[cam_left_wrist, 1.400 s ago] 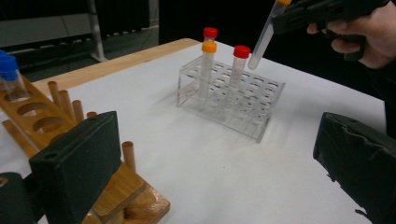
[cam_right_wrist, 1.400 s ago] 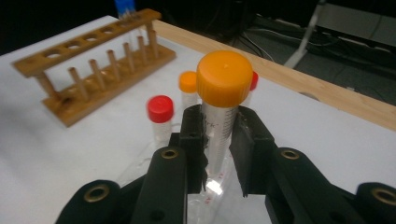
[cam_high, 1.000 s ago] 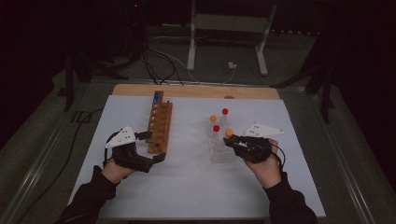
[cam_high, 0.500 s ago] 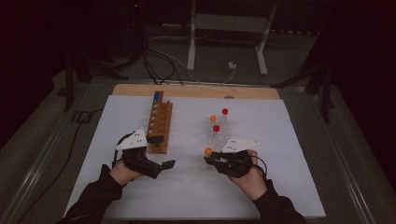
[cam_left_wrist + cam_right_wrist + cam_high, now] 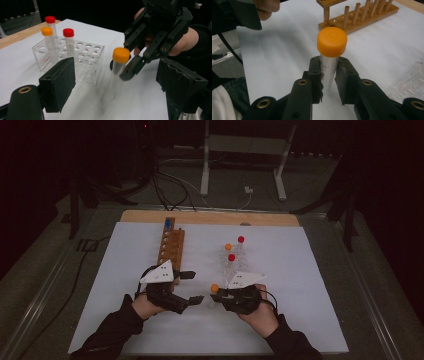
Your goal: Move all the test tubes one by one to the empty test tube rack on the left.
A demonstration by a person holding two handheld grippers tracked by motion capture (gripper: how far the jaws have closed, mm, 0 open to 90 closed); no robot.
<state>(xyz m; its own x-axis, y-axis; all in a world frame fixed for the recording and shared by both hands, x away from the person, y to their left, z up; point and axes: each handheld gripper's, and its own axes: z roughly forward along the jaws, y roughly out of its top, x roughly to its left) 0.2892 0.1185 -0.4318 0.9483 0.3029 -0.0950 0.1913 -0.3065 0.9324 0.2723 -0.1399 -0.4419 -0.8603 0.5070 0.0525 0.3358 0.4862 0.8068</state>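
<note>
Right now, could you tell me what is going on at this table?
A person works with two hand-held grippers. The right gripper is clamped on an orange-capped tube, held upright above the white mat. The left gripper faces it with the tube between its jaws; they have just been closing but are not touching it. Three more capped tubes stand in the clear rack. The wooden rack is on the left.
</note>
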